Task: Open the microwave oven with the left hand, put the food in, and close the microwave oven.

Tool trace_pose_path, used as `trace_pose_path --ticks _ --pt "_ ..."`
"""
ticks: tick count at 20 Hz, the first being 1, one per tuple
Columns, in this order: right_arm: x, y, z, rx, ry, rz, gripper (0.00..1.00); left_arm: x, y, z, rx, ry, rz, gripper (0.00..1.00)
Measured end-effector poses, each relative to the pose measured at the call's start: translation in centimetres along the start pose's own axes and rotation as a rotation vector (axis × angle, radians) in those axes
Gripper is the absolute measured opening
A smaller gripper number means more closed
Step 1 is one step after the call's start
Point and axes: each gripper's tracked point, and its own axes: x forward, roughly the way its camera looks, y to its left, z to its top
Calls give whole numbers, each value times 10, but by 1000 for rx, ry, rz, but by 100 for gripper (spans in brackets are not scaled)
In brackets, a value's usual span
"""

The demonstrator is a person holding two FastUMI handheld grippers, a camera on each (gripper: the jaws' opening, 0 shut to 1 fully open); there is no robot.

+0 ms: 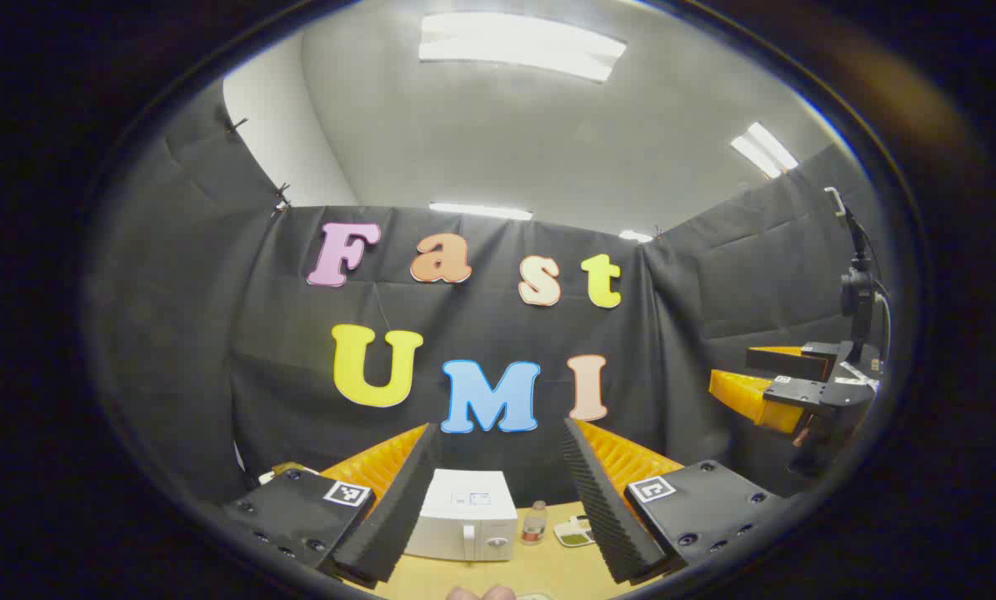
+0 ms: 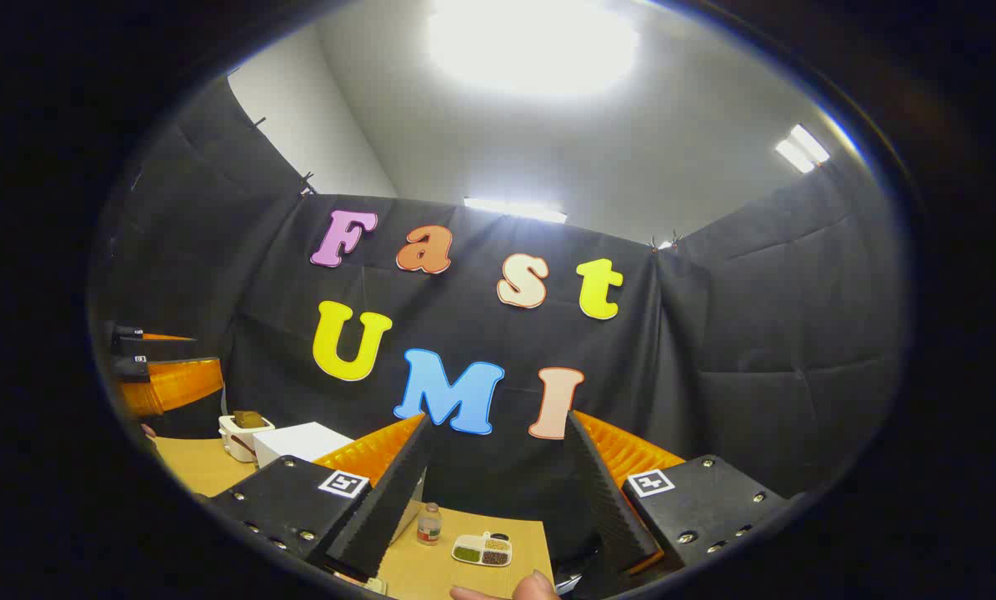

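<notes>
The left gripper (image 1: 498, 492) hung high above the worktop (image 1: 548, 567) with its fingers spread wide and nothing between them; the right gripper (image 2: 498, 492) was likewise wide and empty. In the left gripper view the white microwave oven (image 1: 464, 517) stood toward the worktop's far edge with its door shut and its handle (image 1: 467, 542) on the front face; just beside it stood a small bottle (image 1: 534, 525), and next to that lay the divided food tray (image 1: 574, 532). In the right gripper view the same tray (image 2: 482, 550) lay near the middle of the worktop, its compartments holding what looked like grains or beans, with the bottle (image 2: 429, 523) between it and the oven (image 2: 302, 442); a small white container (image 2: 243, 433) sat toward the far left corner.

Nothing of the task seemed begun; the door was closed and the food lay outside. The risks, as I judged them, lay in the crowding; the bottle stood close to the door's front, so a swinging door or a descending gripper could knock it over; the handle was slim, and wide fingers coming in off line could push the light-looking oven back rather than catch the handle; the shallow tray, lifted by one rim, could tilt and spill its loose contents.
</notes>
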Motion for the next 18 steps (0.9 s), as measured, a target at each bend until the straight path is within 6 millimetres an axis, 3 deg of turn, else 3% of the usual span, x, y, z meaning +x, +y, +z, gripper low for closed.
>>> trace_pose_path --ticks 8,12,18 --pt "1 -6 -1 19 11 15 97 0 -4 2 -12 5 23 94" --pt "1 -6 -8 11 24 28 96 0 -4 -3 0 14 42 99" --pt "1 -8 -19 23 53 47 97 1 -3 -17 -8 49 71 95"
